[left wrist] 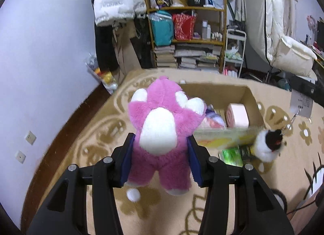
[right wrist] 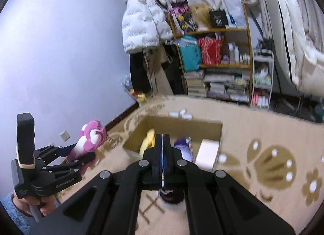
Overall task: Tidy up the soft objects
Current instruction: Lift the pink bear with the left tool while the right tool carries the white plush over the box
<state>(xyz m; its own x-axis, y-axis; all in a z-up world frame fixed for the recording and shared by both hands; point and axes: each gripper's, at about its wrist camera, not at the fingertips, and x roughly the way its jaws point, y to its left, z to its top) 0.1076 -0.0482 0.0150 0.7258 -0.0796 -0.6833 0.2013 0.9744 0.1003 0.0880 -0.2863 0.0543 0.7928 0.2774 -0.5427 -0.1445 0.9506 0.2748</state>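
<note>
The patterned beige carpet [left wrist: 97,133] is spreading across the floor, running up to the wooden bookshelf [right wrist: 214,62] and the white puffer jacket [right wrist: 141,26] hanging beside it along the far edge. Near the middle of the carpet the open cardboard box [right wrist: 182,125] is sitting, and inside it a yellow plush [right wrist: 148,139], a purple soft item [right wrist: 182,147] and a pale pink rolled towel [left wrist: 238,115] are lying side by side, the towel against the box's right wall.

The left gripper [left wrist: 160,153] is angling downward in front of the box's near-left corner, its blue-padded jaws pressing in on both flanks of the pink-and-white plush bear [left wrist: 162,125]. The bear is hanging off the carpet with its white belly facing the camera and its head pointing away toward the box. In the right wrist view the person's hand [right wrist: 34,204] is gripping the handle below that gripper, a blue sleeve [right wrist: 12,210] showing at the wrist.

The right gripper [right wrist: 162,147] is pointing down toward the box's near wall, jaws pressed flat together with a thin strap pinched between them; a black-and-white plush [left wrist: 267,143] with a paper tag [left wrist: 301,103] is dangling beneath it, over the carpet just right of the box's near-right corner.
</note>
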